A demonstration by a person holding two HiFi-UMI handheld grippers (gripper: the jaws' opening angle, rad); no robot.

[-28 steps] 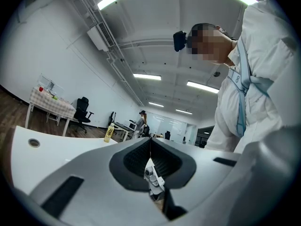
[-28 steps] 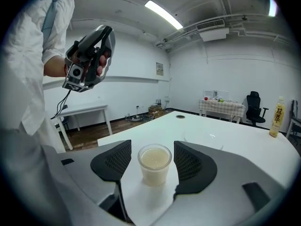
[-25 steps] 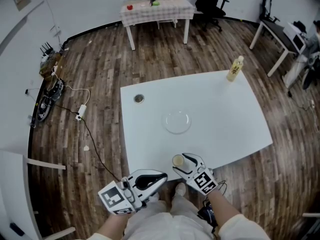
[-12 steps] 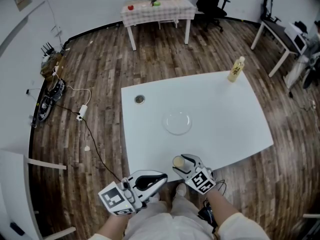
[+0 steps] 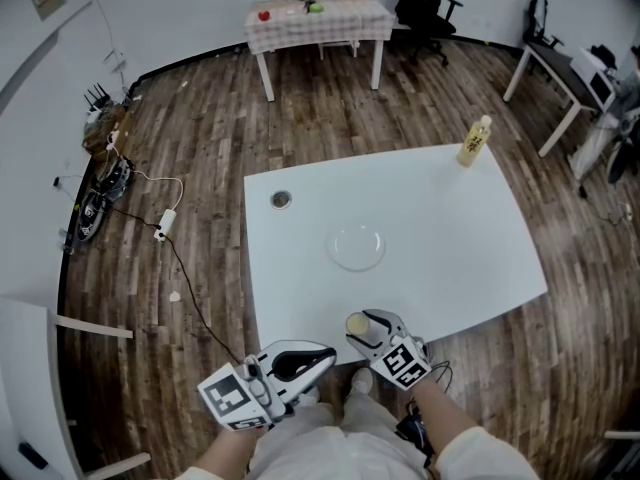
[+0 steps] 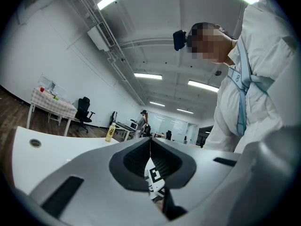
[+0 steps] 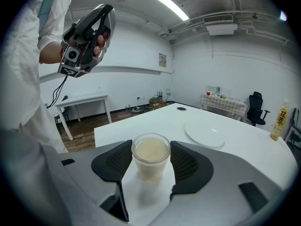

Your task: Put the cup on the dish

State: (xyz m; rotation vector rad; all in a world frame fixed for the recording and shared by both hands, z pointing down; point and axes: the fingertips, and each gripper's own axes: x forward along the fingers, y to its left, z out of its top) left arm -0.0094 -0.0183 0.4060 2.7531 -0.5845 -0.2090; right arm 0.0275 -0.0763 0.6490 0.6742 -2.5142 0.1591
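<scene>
Clasping a cup (image 7: 151, 163) of pale milky liquid on the counter (image 7: 155, 124) are the jaws of the right gripper (image 7: 151, 150); the dish (image 7: 210, 134) lies bare; the left gripper (image 6: 150, 149) has its jaws clenched together.

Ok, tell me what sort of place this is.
Most likely an office or lab workroom: a black office chair stands by the far wall, a big white work table sits on a wood floor, and long strip lights run across the ceiling.

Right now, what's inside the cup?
The cup holds a pale, creamy liquid almost up to its rim. The liquid is opaque, so the cup's inner bottom and anything sunk in it cannot be seen.
</scene>
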